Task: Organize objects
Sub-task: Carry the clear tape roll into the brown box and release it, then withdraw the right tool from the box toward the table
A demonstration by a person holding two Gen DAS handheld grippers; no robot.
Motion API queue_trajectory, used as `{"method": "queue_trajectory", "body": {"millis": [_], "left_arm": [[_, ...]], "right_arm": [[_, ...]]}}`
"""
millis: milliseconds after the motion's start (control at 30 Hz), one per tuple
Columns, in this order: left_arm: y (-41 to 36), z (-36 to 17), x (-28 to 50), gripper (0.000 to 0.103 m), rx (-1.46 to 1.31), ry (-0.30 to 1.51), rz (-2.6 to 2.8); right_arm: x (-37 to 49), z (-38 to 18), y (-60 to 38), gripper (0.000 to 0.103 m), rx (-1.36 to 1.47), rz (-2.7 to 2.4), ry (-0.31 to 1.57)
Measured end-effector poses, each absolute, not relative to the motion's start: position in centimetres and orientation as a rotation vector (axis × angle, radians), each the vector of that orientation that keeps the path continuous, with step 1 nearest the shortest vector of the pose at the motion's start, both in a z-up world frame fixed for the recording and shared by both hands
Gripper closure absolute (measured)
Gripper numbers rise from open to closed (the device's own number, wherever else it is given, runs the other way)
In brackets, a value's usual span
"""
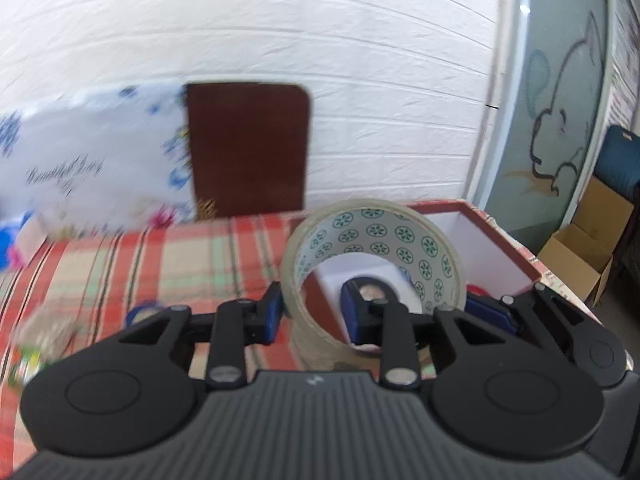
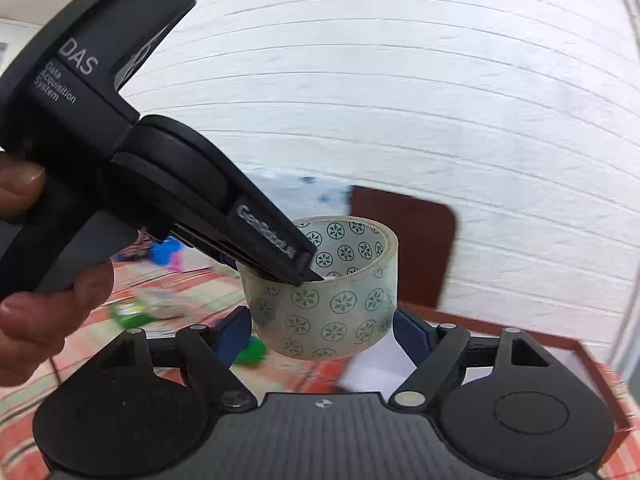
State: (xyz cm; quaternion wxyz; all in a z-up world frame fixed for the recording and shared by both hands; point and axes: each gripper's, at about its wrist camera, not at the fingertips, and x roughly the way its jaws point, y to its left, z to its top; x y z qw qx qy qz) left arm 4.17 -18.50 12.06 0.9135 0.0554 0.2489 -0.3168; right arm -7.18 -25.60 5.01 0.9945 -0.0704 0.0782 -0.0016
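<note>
Left tongs (image 1: 310, 312) clamped on tape roll (image 1: 372, 256), red box (image 1: 508, 240) behind.

- Left wrist view: looks forward along its own fingers from very near, facing a white panelled wall (image 1: 320, 40) across a plaid tablecloth (image 1: 160, 256)
- Right wrist view: looks forward from close behind, tilted a little downward, toward the same wall
- Both views share the tape roll (image 1: 372, 256) (image 2: 324, 304), a brown book (image 1: 248, 148) (image 2: 412, 240) and the open box (image 1: 504, 240) (image 2: 592, 364)
</note>
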Motion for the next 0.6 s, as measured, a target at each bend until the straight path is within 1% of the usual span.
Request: {"method": "queue_trajectory", "body": {"millis": [33,100,167,200,233,267,367,600], "left_arm": [[-20.1,12.1,4.6,0.065,0.124,0.508,-0.666],[-22.9,11.7,5.6,0.064,0.141,0.515,-0.678],[-25.2,10.8,6.5,0.059,0.165,0.528,-0.678],[-26.2,10.4,6.9,0.056,0.187,0.534,-0.662],[-27.0,10.0,7.3,0.049,0.208,0.544,-0.641],[-27.6,9.6,7.6,0.046,0.226,0.556,-0.617],[-27.7,8.7,7.7,0.045,0.239,0.595,-0.593],[-25.6,9.3,4.9,0.045,0.253,0.570,-0.596]], "right_arm": [[-6.7,5.1,-26.7,0.026,-0.129,-0.032,0.164],[-5.6,4.8,-28.7,0.026,-0.111,-0.072,0.184],[-4.2,4.1,-30.4,0.026,-0.098,-0.105,0.223],[-3.6,3.7,-31.1,0.026,-0.082,-0.116,0.241],[-3.0,3.2,-31.7,0.024,-0.062,-0.119,0.253],[-2.5,2.9,-32.2,0.023,-0.045,-0.110,0.279],[-2.2,2.5,-32.9,0.022,0.019,-0.121,0.288],[-5.6,2.6,-32.9,0.022,0.125,-0.182,0.251]]}}
